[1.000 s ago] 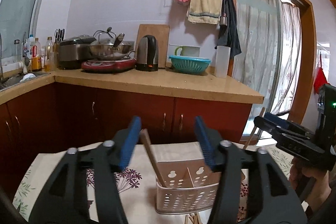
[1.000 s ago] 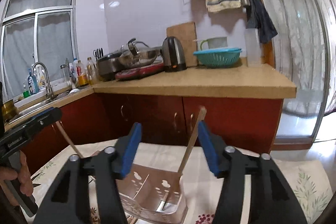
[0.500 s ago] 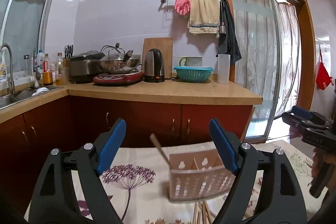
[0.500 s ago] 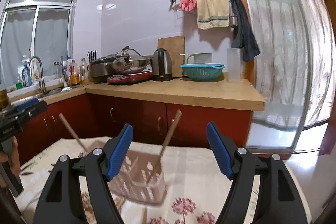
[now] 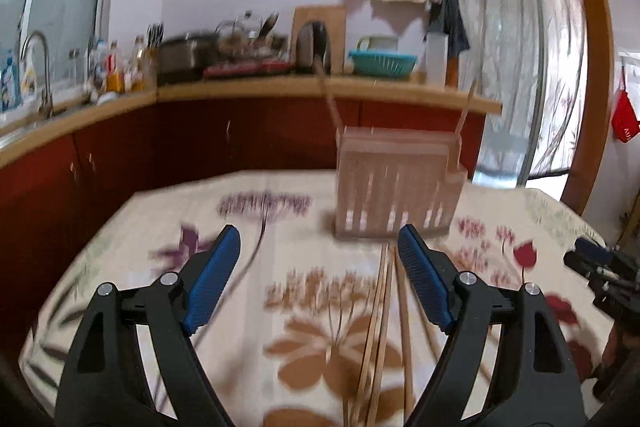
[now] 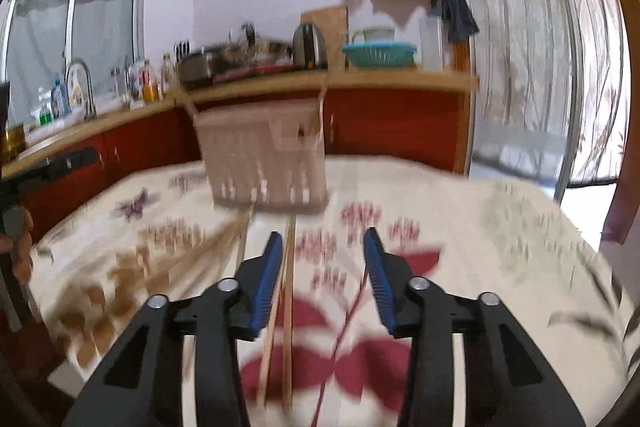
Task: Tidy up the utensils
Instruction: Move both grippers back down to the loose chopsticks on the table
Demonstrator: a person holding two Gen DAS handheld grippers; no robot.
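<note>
A pale perforated utensil holder (image 5: 394,187) stands on the floral tablecloth with two wooden chopsticks (image 5: 330,99) leaning in it; it also shows in the right wrist view (image 6: 264,163). Several loose wooden chopsticks (image 5: 380,323) lie on the cloth in front of it, also in the right wrist view (image 6: 286,307). My left gripper (image 5: 320,279) is open and empty, low over the cloth to the left of the loose chopsticks. My right gripper (image 6: 320,279) is open and empty, with two chopsticks beside its left finger. Both views are motion-blurred.
The table (image 5: 168,227) carries a flowered cloth, its edges at left and far side. Behind stands a kitchen counter (image 5: 280,87) with kettle, pots, bottles and a teal basket (image 5: 382,63). A sliding glass door (image 6: 520,67) is at the right.
Both grippers have dropped from above the holder to low over the cloth and pulled back. The loose chopsticks now lie right in front of the fingers. Both stay open.
</note>
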